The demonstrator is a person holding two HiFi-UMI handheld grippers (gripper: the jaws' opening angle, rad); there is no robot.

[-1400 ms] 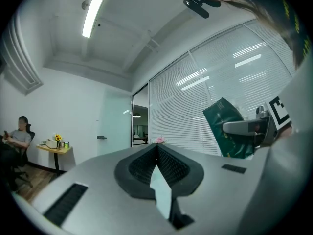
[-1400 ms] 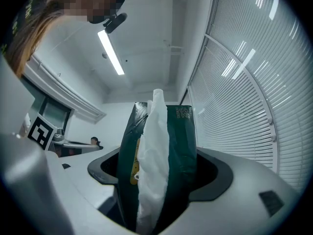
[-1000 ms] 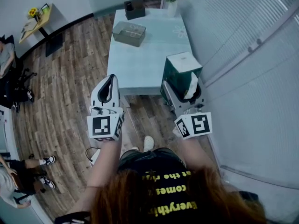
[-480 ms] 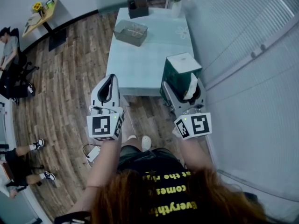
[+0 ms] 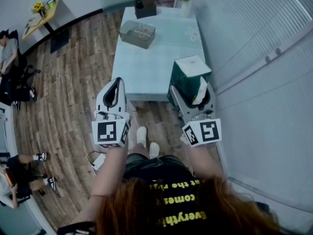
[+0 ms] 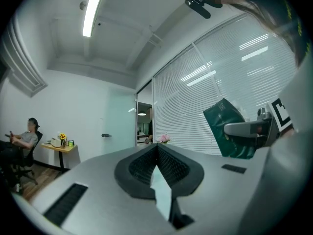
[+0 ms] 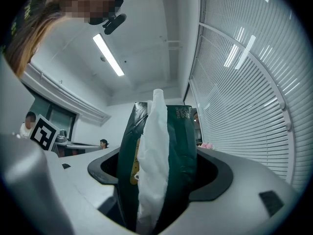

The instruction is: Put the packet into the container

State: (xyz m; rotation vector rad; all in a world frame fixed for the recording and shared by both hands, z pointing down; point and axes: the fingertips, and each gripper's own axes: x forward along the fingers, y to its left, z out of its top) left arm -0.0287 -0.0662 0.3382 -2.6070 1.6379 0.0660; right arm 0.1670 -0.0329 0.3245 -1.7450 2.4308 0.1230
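I see the packet [image 5: 188, 77] as glossy dark green film with soft white paper poking out, the table [image 5: 146, 67] smooth and matt, the floor [image 5: 68, 97] grained wood.

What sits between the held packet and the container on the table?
Nothing but bare table. The head view shows only plain tabletop between the packet and the container.

The right gripper [image 5: 192, 88] is holding a green packet [image 5: 188, 68] over the near right corner of the table [image 5: 146, 70]. The left gripper [image 5: 117, 81] is hovering nearby. A container [image 5: 137, 34] is sitting far back.
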